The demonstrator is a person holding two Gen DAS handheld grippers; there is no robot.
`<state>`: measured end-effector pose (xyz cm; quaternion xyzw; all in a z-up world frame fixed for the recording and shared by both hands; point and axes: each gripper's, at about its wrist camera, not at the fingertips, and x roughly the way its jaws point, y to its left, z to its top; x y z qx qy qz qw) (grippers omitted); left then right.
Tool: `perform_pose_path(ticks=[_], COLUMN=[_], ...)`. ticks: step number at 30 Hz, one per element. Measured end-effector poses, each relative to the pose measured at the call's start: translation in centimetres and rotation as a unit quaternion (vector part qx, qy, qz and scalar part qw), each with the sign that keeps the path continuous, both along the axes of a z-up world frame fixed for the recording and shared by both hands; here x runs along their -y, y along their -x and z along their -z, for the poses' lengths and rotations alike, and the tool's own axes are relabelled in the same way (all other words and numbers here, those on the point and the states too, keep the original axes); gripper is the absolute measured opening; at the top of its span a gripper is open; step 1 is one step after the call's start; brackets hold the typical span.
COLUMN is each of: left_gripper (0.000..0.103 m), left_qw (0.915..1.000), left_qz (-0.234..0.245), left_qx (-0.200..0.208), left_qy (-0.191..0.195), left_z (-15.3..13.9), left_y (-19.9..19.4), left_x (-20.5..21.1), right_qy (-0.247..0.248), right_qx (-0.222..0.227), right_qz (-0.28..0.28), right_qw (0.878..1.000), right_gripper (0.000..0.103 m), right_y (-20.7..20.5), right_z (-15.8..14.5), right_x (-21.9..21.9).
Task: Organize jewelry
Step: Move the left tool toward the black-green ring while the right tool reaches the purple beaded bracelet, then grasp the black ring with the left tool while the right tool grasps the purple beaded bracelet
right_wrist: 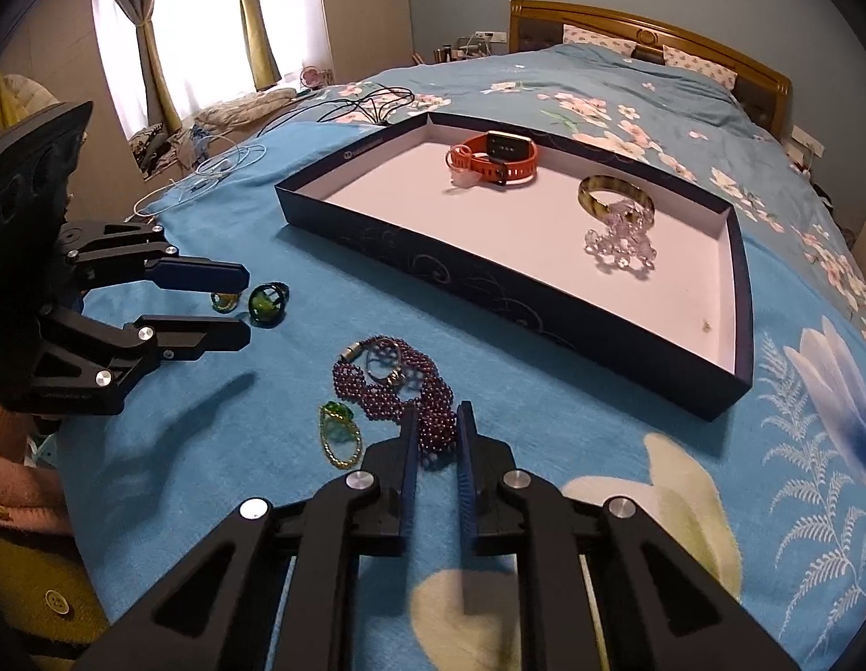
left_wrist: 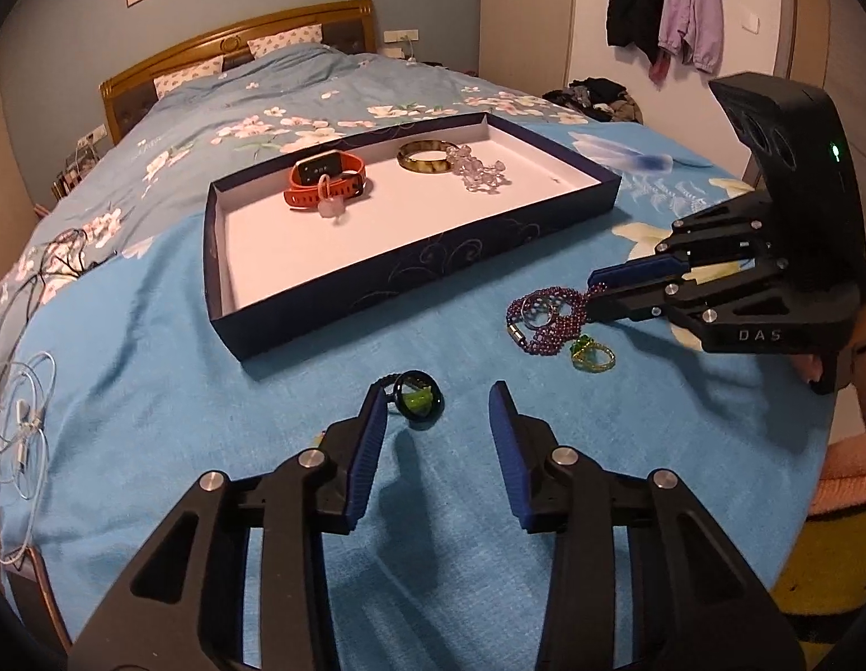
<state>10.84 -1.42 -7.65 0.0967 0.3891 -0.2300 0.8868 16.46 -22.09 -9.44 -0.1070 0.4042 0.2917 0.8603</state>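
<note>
Left wrist view. The left gripper (left_wrist: 437,403) stands with jaws apart above the blue bedspread (left_wrist: 153,391), nothing clamped. A dark ring with a green stone (left_wrist: 417,396) lies just beside the left finger, off-centre in the gap. Risk: if the jaws close from here, the finger may nudge the ring aside instead of trapping it. To the right, the right gripper (left_wrist: 592,291) is clenched on one end of the purple bead necklace (left_wrist: 545,319). Risk: a small silver ring lies on the beads and a gold ring with a green stone (left_wrist: 592,357) sits just near them; lifting could drag or fling either.

Right wrist view. The purple strand runs between the nearly closed fingers (right_wrist: 410,447). The grip is on a few beads only, so the rest may slip free or snag.

Count: one tray (right_wrist: 517,302), far from both grippers, holding one orange watch (right_wrist: 503,162), one pale charm beside it, one amber bangle (right_wrist: 601,193), one clear bead bracelet (right_wrist: 620,246). On the bedspread: one necklace, at least four rings, counting a small one under the left gripper's far finger.
</note>
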Motion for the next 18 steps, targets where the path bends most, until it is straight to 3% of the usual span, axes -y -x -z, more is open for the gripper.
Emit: perform_pose_path(ticks=[7, 18], left_gripper=[0.025, 0.023], left_qw=[1.0, 0.9997], left_qz=[0.001, -0.011], left_qx=[-0.007, -0.009], left_qy=[-0.003, -0.02], left_z=[0.3, 0.6], left_y=[-0.2, -1.2], left_x=[-0.1, 0.3], right_qy=[-0.037, -0.071], right_qx=[0.026, 0.051], right_qz=[-0.005, -0.014], right_qw=[0.999, 0.996], right_gripper=[0.009, 0.008], right_y=[0.6, 0.5], right_z=[-2.0, -4.4], right_x=[0.0, -1.0])
